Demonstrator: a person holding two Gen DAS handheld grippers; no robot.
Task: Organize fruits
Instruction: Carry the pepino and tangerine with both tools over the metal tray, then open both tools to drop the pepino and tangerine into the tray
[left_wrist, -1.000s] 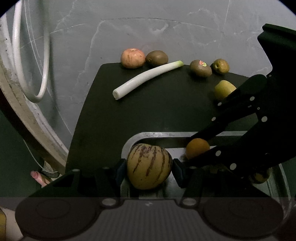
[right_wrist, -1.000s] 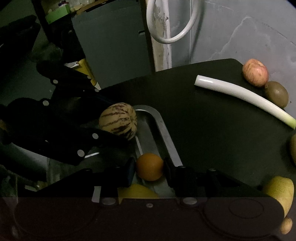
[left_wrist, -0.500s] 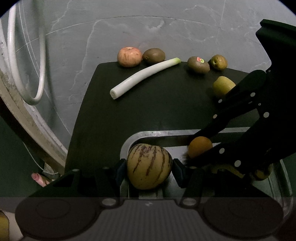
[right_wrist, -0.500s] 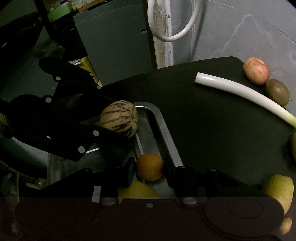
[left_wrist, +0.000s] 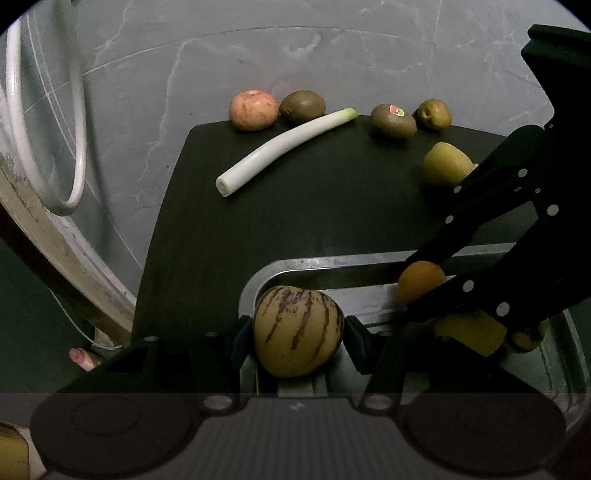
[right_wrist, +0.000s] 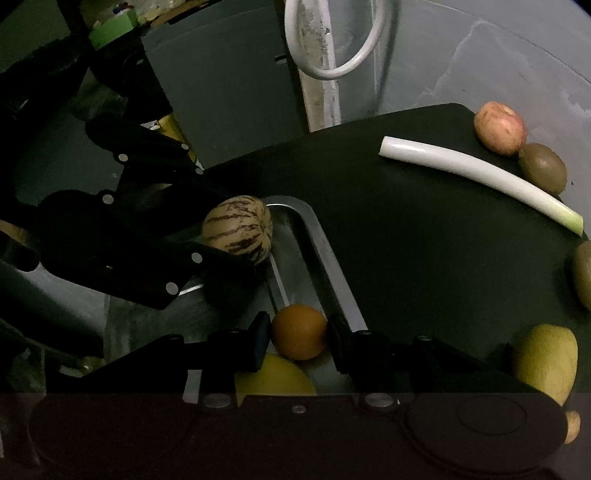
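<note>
Holding steady: both claws (left_wrist: 298, 334) unchanged.

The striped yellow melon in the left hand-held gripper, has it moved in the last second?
No. The striped yellow melon sits at the same corner of the metal tray.

Cream pepino melon (left_wrist: 297, 330) with purple-brown stripes; plain orange fruit (right_wrist: 299, 331); white leek (left_wrist: 280, 149) with a pale green end; pink-red mottled apple (left_wrist: 253, 109); brown kiwis (left_wrist: 303, 106); metal tray (left_wrist: 325, 264) silver; mat (left_wrist: 295, 214) black.
</note>
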